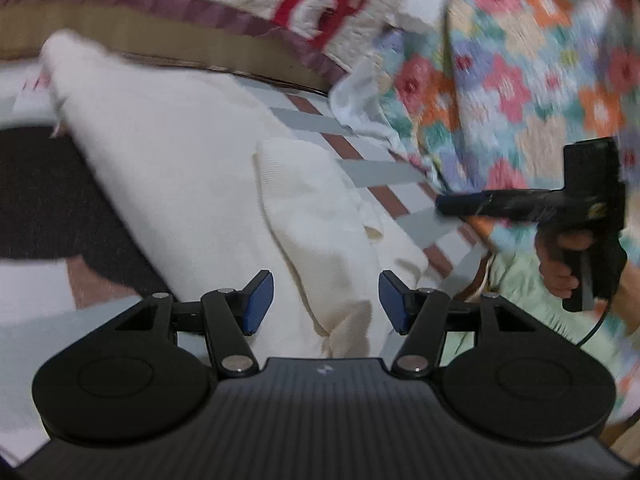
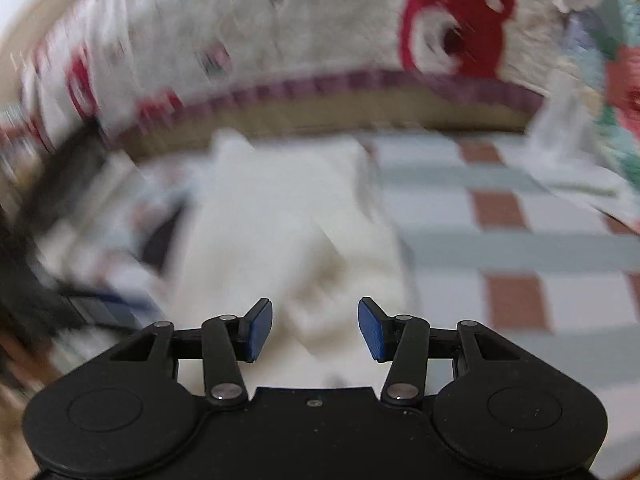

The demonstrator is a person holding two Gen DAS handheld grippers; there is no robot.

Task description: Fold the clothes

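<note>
- The cream garment (image 1: 224, 184) lies on the checked sheet (image 1: 376, 168), partly folded, with one flap on top.
- The left gripper (image 1: 326, 300) is released, its pads apart above the cloth and nothing between them.
- The right gripper (image 2: 315, 328) is also released; its view is blurred.
- For a good next fold, I think each gripper should pinch one corner of the near edge, then lift evenly so the layers stay flat.

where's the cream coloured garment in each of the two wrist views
Left wrist: the cream garment runs from upper left to bottom centre, ahead of the gripper.
Right wrist: it lies centre, blurred.
Shared landmark: the red ring on the white blanket.
</note>
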